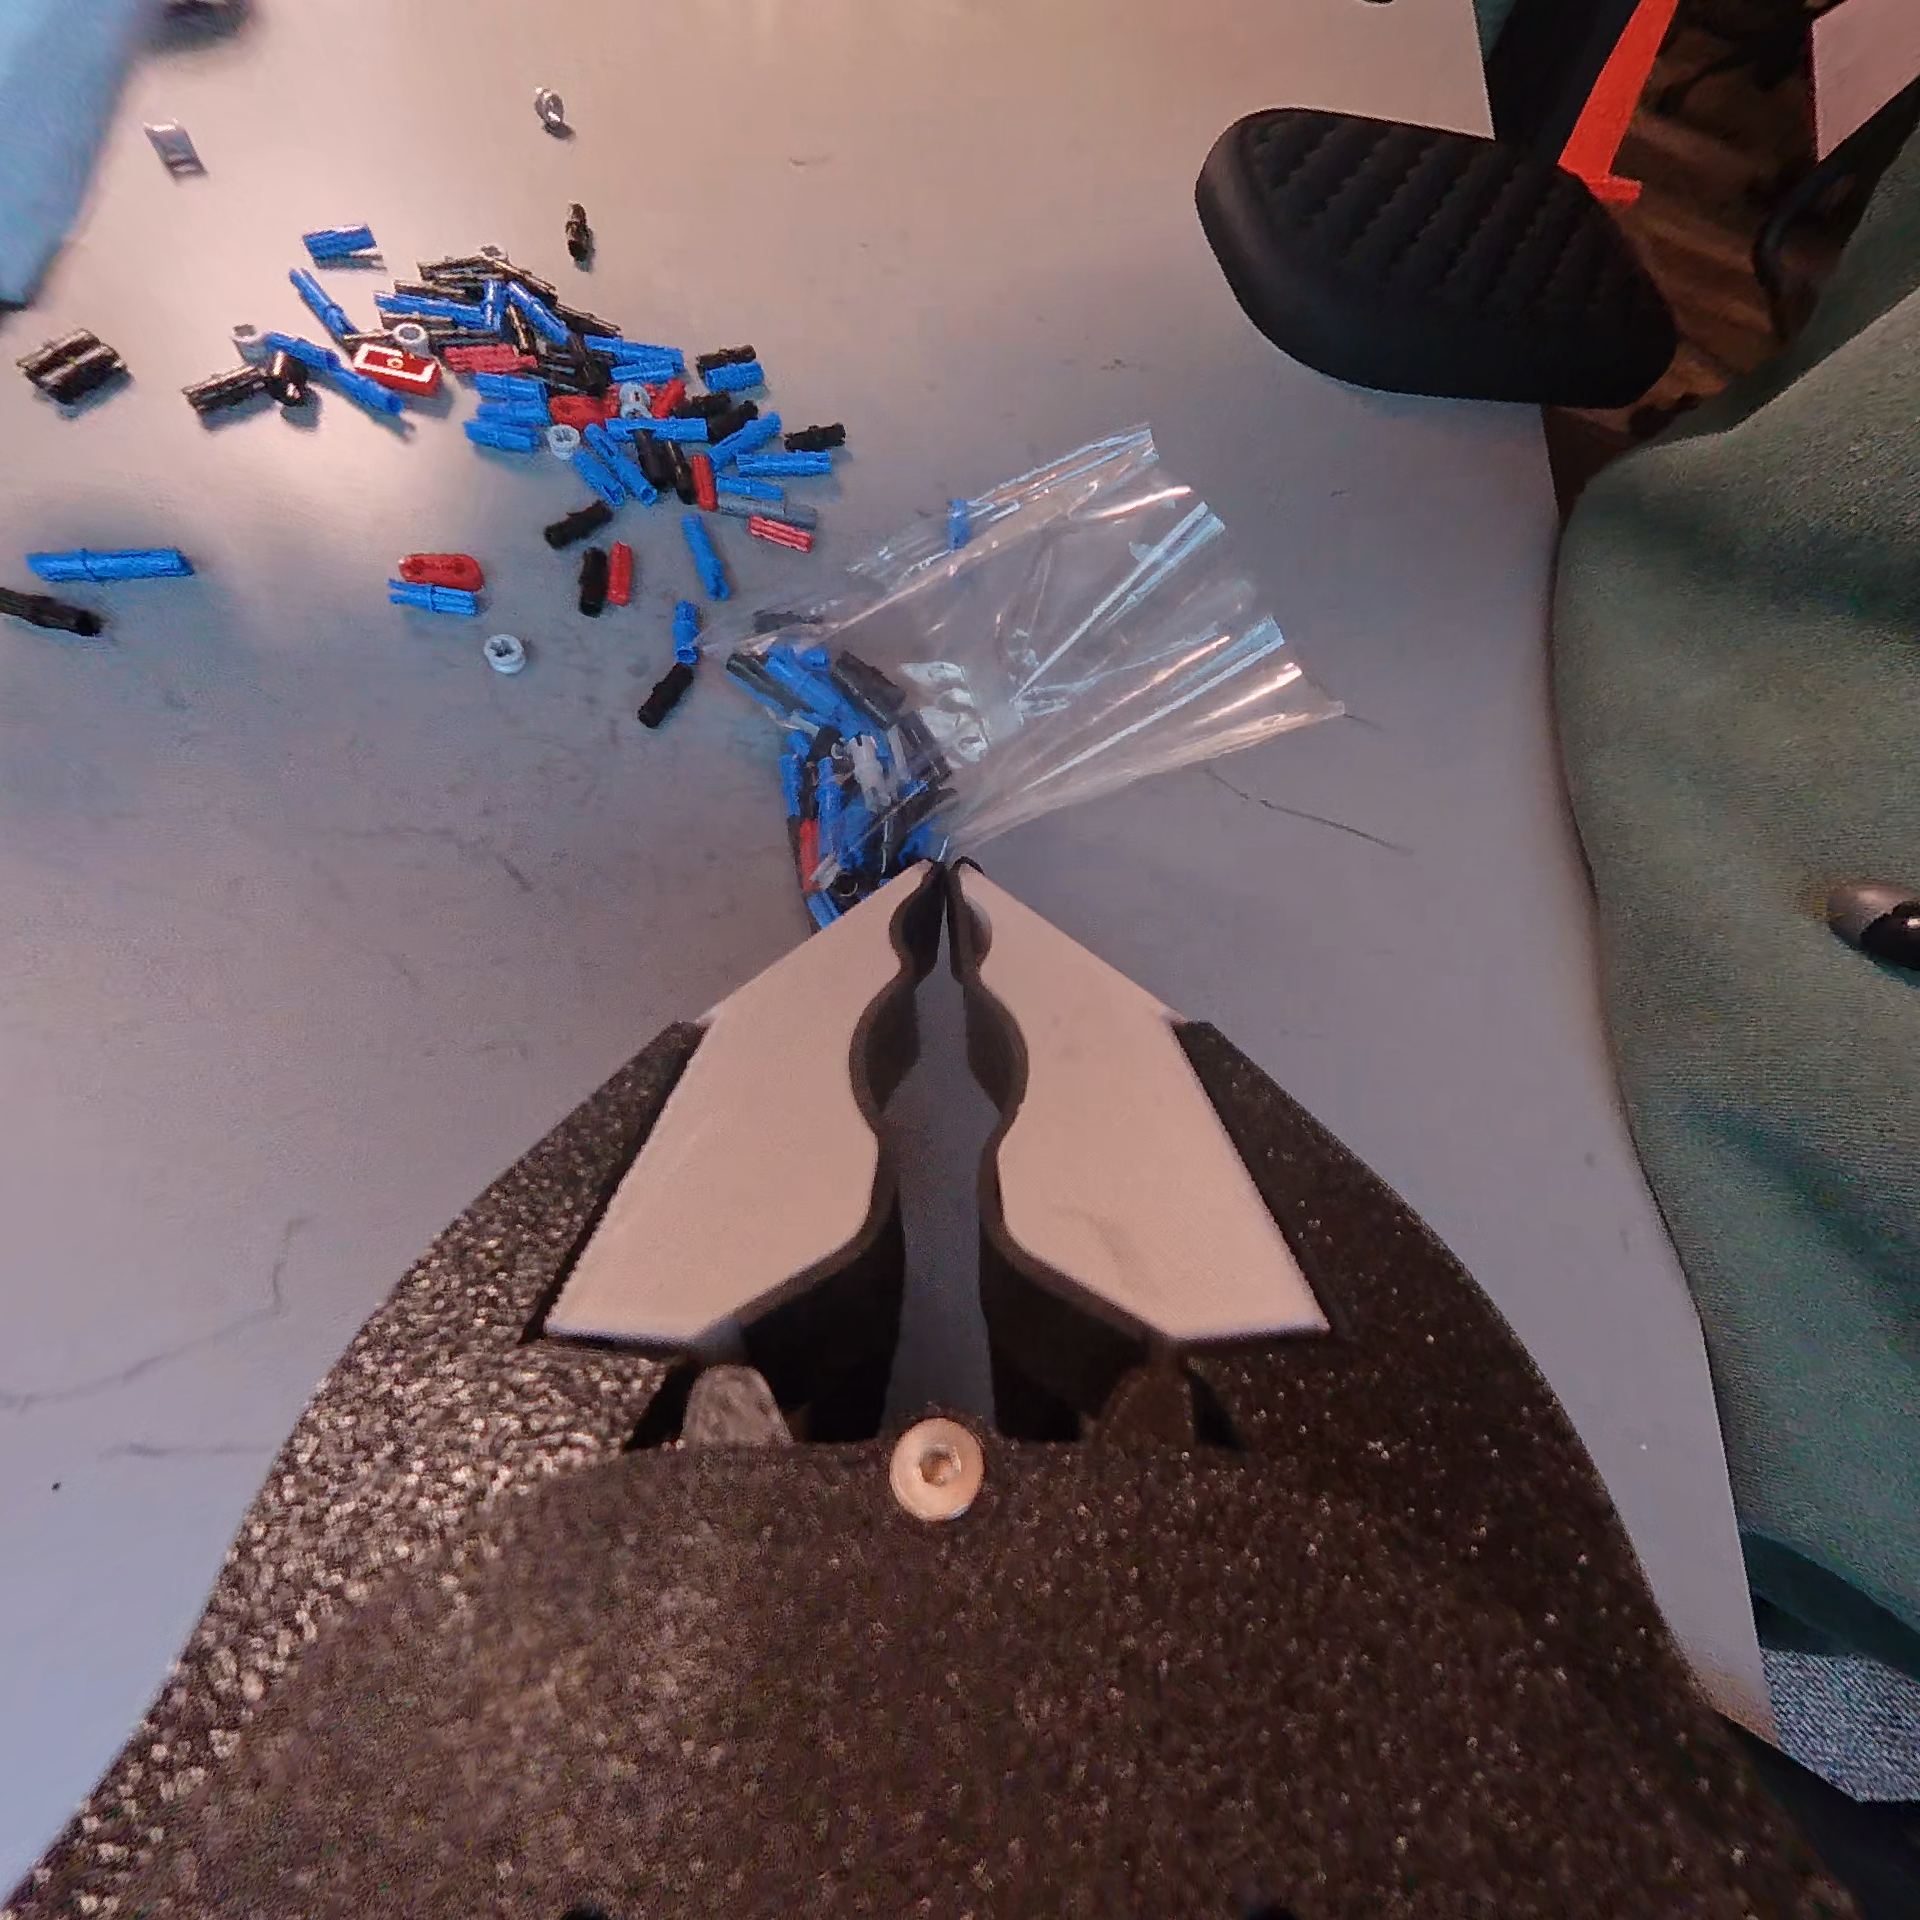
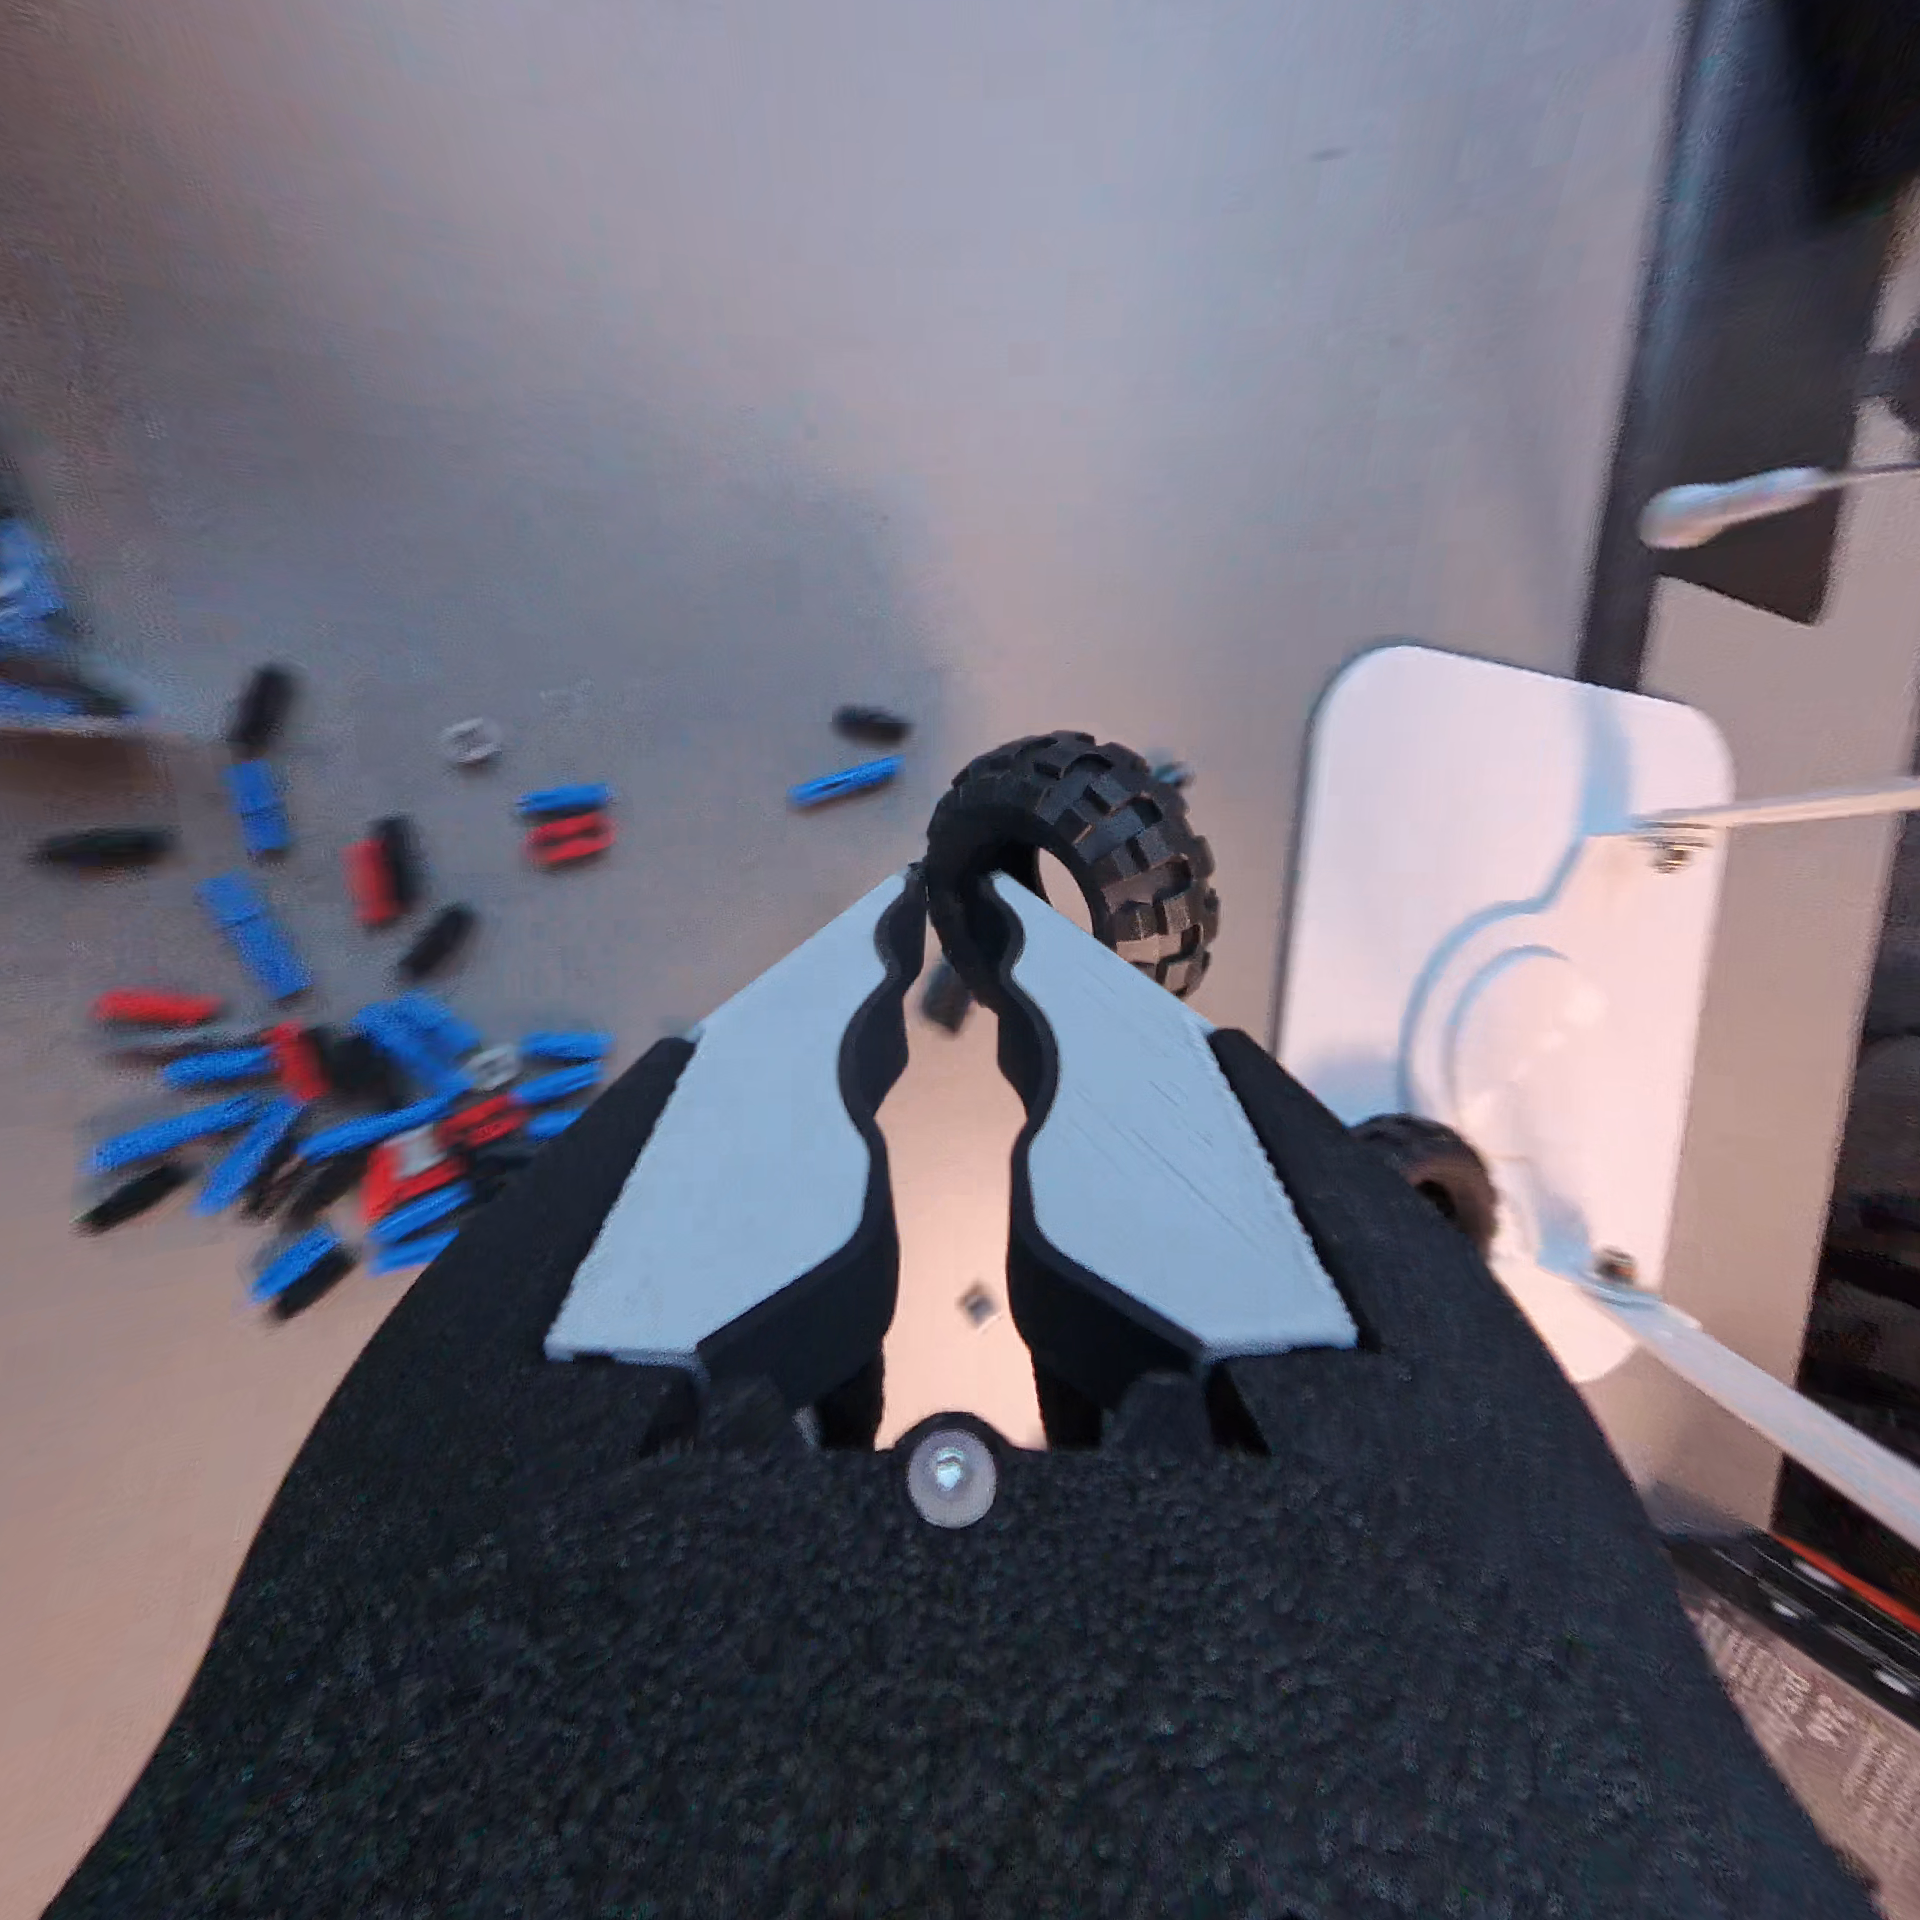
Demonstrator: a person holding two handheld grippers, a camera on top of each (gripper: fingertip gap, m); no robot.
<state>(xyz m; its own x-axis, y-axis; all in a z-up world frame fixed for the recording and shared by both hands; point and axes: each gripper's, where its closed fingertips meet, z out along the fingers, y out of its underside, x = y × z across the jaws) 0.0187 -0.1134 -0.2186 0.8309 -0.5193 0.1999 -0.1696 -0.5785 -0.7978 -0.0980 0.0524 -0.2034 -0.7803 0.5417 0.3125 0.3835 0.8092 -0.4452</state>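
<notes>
left gripper (image 1: 943, 871) clenched on corner of clear plastic bag (image 1: 1023, 665), part-filled with small pegs, beside scattered pegs (image 1: 582, 416) on grey table (image 1: 312, 987). right gripper (image 2: 951, 883) grasping black toy tyre (image 2: 1081, 847), lifted near white stand (image 2: 1496, 935).

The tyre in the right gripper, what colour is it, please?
Black tyre, clearest in the right wrist view.

Left hand-held gripper (image 1: 943, 871) pinches corner of clear plastic bag (image 1: 1049, 665), pins (image 1: 852, 758) inside. Right hand-held gripper (image 2: 954, 881) clamps black knobby tyre (image 2: 1081, 857), lifted above surface (image 2: 727, 364).
</notes>
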